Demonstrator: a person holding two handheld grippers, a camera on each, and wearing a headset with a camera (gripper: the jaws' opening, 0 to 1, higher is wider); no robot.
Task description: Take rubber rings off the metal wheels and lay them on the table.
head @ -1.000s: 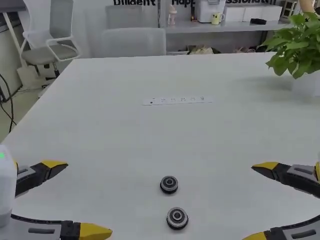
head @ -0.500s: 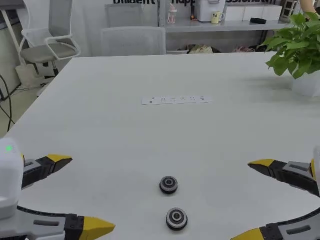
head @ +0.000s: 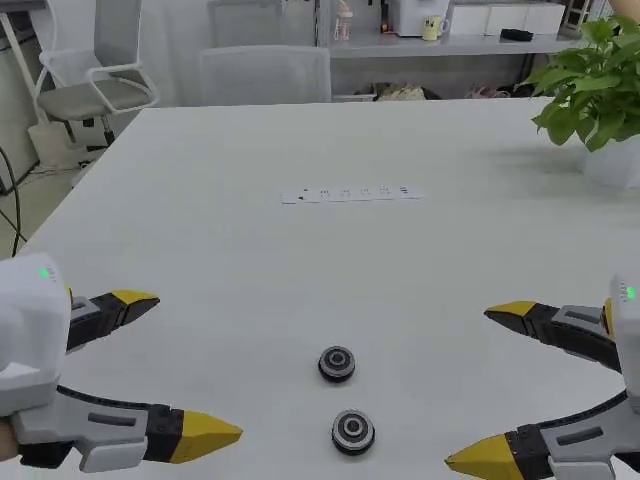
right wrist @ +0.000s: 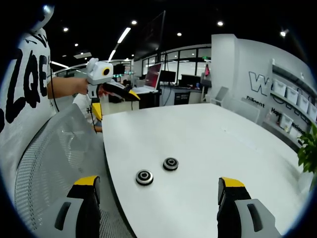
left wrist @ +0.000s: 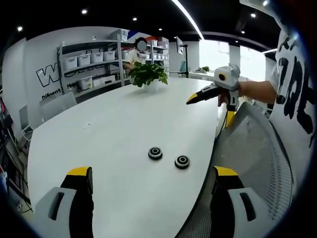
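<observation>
Head view: two small round wheels lie flat on the white tabletop (head: 300,260), hubs facing up, so neither has a long axis. The far wheel (head: 337,364) and the near wheel (head: 353,432) sit one behind the other near my edge, close but apart. Each is a bright metal hub inside a black rubber ring (head: 323,365). The left claw (head: 180,367) and the right claw (head: 482,386) flank them, both spread wide and holding nothing.

Left gripper view: both wheels lie ahead between my spread jaws, the near wheel (left wrist: 182,161) closer to the tabletop edge.

Right gripper view: the jaws are spread, with the wheels ahead and rings still on.
</observation>
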